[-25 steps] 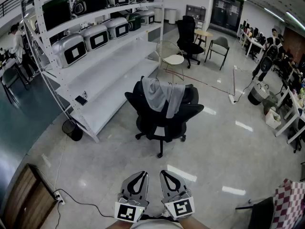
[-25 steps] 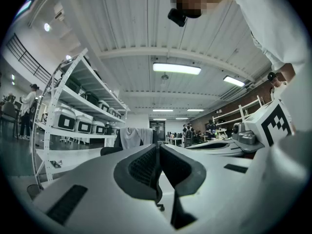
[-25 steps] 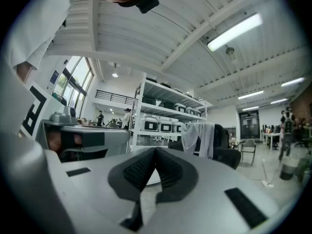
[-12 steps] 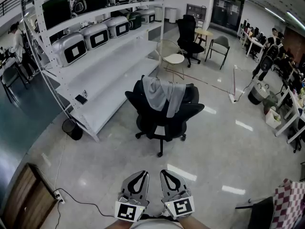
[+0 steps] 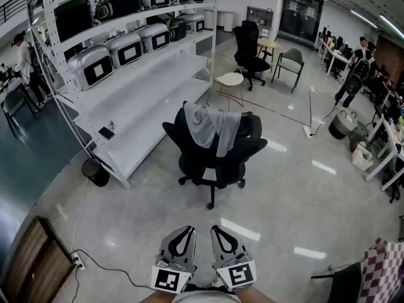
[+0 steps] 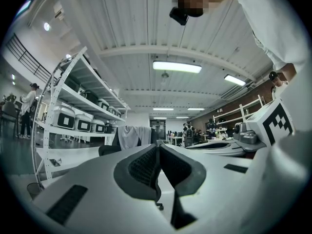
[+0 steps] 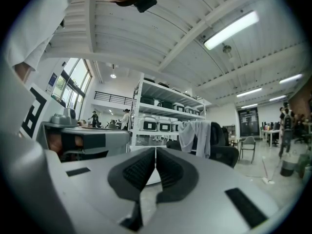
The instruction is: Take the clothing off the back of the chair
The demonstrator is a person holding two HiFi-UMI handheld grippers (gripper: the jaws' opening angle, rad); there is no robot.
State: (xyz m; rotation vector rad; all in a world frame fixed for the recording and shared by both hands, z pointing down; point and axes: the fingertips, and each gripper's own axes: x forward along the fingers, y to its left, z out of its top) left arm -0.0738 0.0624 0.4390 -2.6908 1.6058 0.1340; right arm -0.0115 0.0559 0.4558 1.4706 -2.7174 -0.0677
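Observation:
A grey garment (image 5: 211,125) hangs over the back of a black office chair (image 5: 211,156) standing in the middle of the floor. It also shows far off as the grey garment (image 6: 130,136) in the left gripper view and the grey garment (image 7: 195,136) in the right gripper view. My left gripper (image 5: 184,231) and right gripper (image 5: 218,230) sit side by side at the bottom of the head view, well short of the chair. Both are shut with nothing between their jaws, and both point level toward the chair.
A long white shelf rack (image 5: 126,62) with boxed appliances runs along the left. A waste bin (image 5: 96,171) and a floor cable (image 5: 107,269) lie left of me. More chairs (image 5: 249,49), a wire chair (image 5: 227,74), desks and people (image 5: 353,74) are beyond. A checked cloth (image 5: 382,270) is at right.
The chair with the garment sits slightly further left and up in the head view than before. The grippers have kept still.

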